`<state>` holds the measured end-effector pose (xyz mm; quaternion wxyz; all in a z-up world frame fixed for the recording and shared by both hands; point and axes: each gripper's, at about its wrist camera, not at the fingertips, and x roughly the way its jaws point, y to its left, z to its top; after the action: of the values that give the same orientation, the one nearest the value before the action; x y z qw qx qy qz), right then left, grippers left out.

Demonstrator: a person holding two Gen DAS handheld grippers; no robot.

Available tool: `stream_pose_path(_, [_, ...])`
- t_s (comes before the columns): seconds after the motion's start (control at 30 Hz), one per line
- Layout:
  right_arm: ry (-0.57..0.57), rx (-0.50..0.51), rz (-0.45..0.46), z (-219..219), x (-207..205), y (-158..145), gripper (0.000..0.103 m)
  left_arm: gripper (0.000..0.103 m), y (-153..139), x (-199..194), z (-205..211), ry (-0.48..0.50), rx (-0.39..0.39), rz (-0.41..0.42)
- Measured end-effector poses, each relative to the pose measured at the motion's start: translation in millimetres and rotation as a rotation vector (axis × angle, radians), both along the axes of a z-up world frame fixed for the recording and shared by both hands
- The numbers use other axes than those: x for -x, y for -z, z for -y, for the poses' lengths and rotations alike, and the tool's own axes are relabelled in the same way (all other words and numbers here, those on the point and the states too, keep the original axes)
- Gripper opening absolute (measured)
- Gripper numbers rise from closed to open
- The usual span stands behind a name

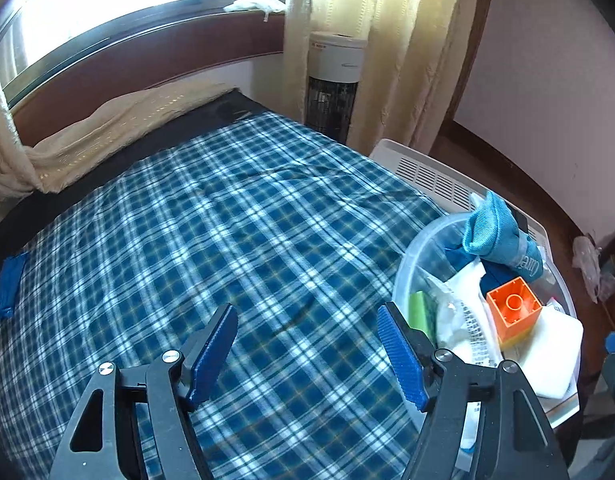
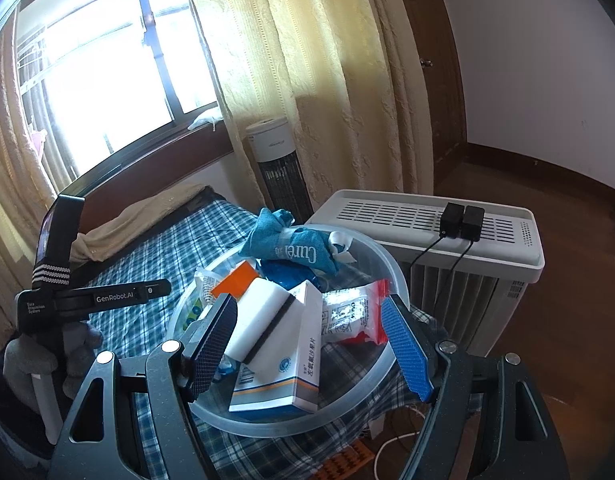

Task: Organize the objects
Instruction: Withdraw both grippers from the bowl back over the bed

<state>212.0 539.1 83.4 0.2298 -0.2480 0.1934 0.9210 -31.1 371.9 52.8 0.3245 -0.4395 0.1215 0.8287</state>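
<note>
A clear plastic bowl stands at the right edge of the blue plaid cloth. It holds a teal cloth bundle, an orange block, a white sponge, a white medicine box, a red-and-white packet and a green item. My right gripper hangs open just above the bowl, its pads apart from the sponge and box. My left gripper is open over bare cloth, left of the bowl, with nothing between its fingers.
A white slatted appliance with two black boxes stands right behind the bowl. A tower fan and cream curtains are farther back. A gloved hand shows at the left. A blue clip grips the cloth's left edge.
</note>
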Motion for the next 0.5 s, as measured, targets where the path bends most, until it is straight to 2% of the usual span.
stream_pose_path(0.27, [-0.043,-0.001,-0.015,19,10,-6,0.076,0.081,-1,5,25,-0.032,0.006,-0.019])
stream_pose_path(0.5, [-0.118,0.012,-0.015,47,32,-7,0.076,0.082,-1,15,56,-0.101,0.021,-0.047])
